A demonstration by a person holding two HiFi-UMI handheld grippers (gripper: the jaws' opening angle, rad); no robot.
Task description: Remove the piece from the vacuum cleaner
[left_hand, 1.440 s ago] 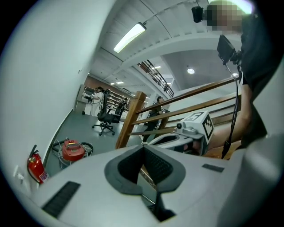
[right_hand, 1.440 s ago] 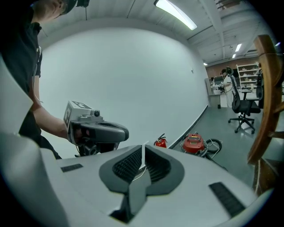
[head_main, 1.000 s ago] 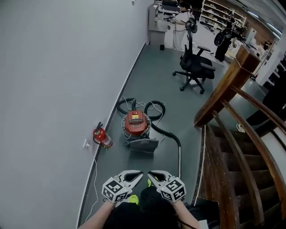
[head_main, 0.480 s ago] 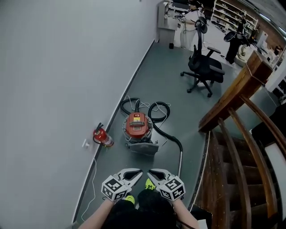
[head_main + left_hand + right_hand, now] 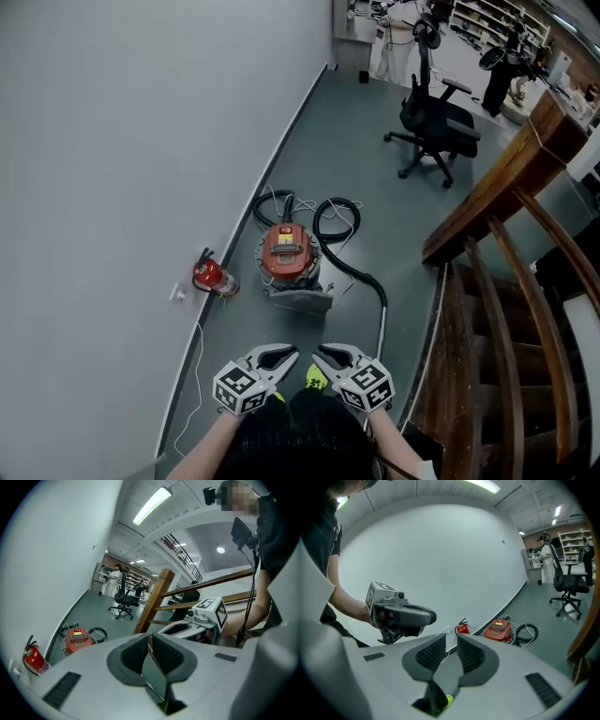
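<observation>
A red canister vacuum cleaner [image 5: 286, 251] stands on the grey floor near the wall, also in the left gripper view [image 5: 77, 639] and the right gripper view [image 5: 499, 630]. A black hose [image 5: 349, 270] loops from it into a metal tube [image 5: 382, 323]. A grey piece [image 5: 302, 300] lies at its front. Both grippers are held side by side, far short of the vacuum. The left gripper [image 5: 278, 354] [image 5: 151, 641] has its jaws opening by a narrow gap, with nothing between them. The right gripper [image 5: 330, 354] [image 5: 451, 644] is opening wider, also with nothing between its jaws.
A red fire extinguisher [image 5: 211, 277] sits against the white wall [image 5: 141, 141] left of the vacuum. A thin cable [image 5: 192, 375] runs along the wall. A wooden stair railing [image 5: 487, 206] borders the right. A black office chair [image 5: 436, 117] stands farther back.
The view has drifted forward, so the vacuum sits slightly higher in the head view. Both grippers stay together low in front, and their jaws have parted a little.
</observation>
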